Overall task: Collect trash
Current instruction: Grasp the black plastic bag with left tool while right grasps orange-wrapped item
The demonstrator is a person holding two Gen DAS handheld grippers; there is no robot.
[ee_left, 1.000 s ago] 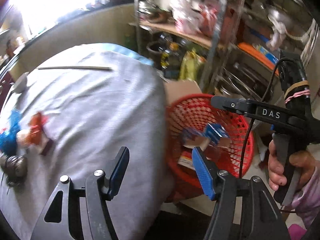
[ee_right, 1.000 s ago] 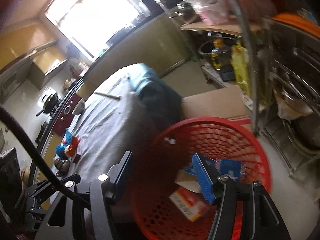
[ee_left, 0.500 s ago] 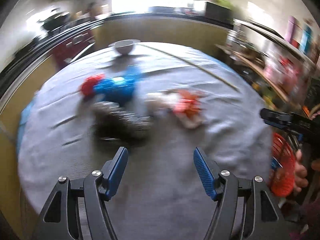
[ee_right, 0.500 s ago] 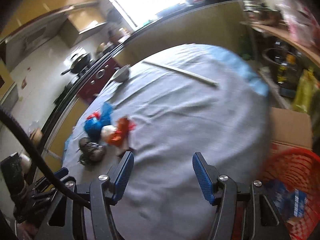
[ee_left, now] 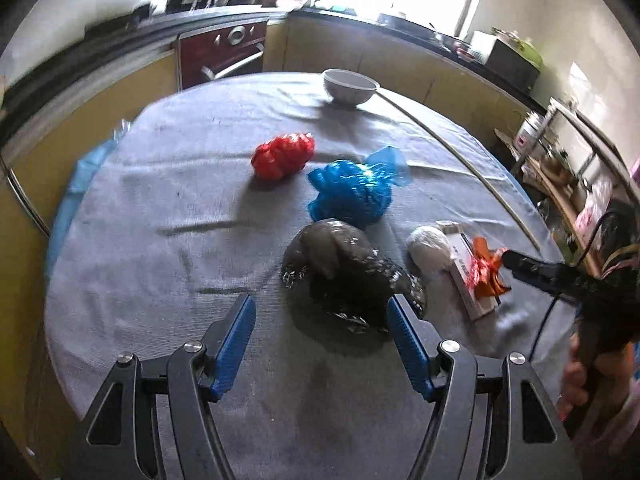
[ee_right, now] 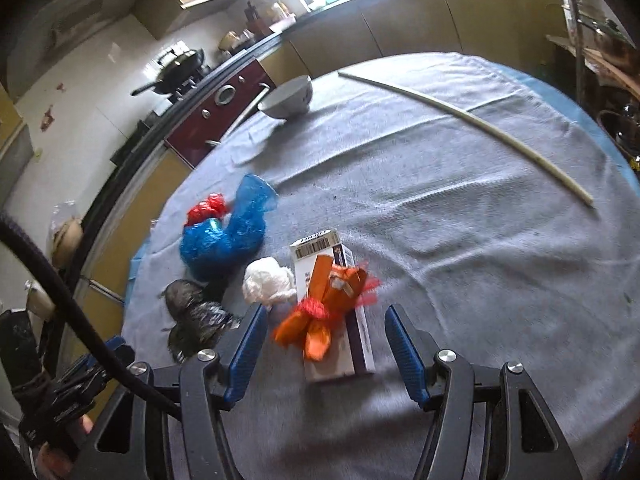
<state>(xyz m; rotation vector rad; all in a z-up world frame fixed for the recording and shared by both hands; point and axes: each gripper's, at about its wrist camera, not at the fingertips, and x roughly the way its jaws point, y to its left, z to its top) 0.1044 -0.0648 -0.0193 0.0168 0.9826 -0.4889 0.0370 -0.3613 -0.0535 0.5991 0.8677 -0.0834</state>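
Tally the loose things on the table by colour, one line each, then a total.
Red bag: 1
Blue bag: 1
Black bag: 1
White wad: 1
Orange wrapper: 1
White carton: 1
White bowl: 1
Pale stick: 1
Total: 8
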